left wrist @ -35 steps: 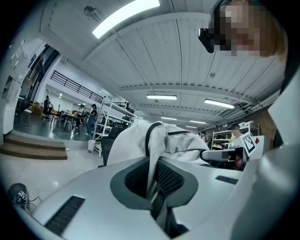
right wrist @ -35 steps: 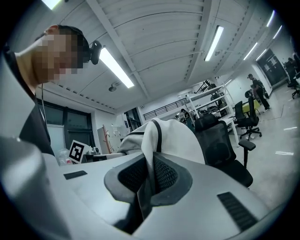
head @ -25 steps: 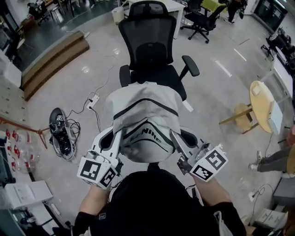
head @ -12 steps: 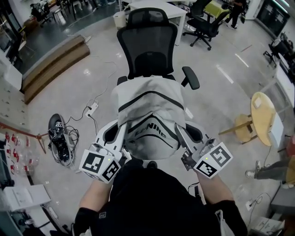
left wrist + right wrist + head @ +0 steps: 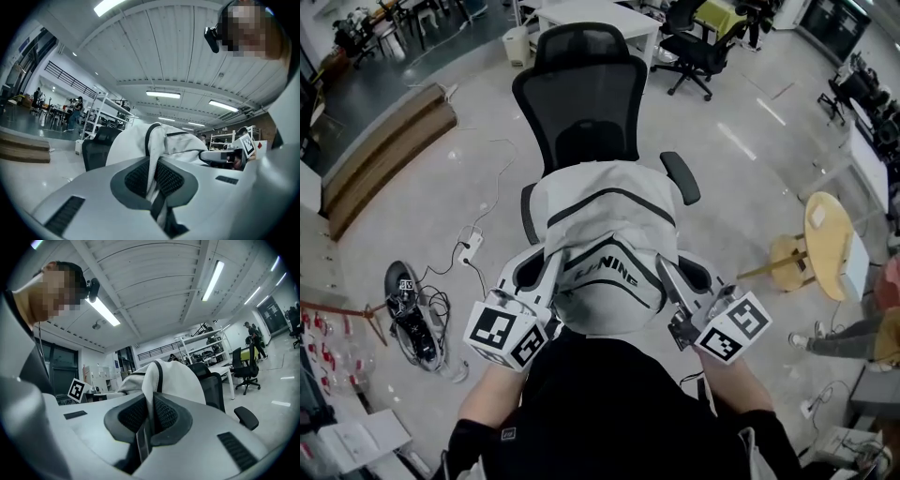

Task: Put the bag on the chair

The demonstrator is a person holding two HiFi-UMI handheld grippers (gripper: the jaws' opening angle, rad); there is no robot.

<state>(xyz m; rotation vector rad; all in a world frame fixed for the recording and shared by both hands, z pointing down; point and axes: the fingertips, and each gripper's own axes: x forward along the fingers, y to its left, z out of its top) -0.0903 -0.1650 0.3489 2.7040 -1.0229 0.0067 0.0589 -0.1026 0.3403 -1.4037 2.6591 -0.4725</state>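
Grey polished floor point(image 5: 741, 197) around chair point(image 5: 581, 94); white bag point(image 5: 609, 225) above chair seat, fabric clamped in left gripper point(image 5: 153, 178) and right gripper point(image 5: 149, 416), jaws closed.

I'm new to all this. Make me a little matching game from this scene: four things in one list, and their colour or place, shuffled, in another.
Things:
1. bag
2. chair
3. round table
4. power strip

Descriptions:
A. white, on the floor at the left, with a cable
B. black, with a mesh back
C. light grey with dark stripes
D. pale wood, at the right

Pairs: 1-C, 2-B, 3-D, 4-A.
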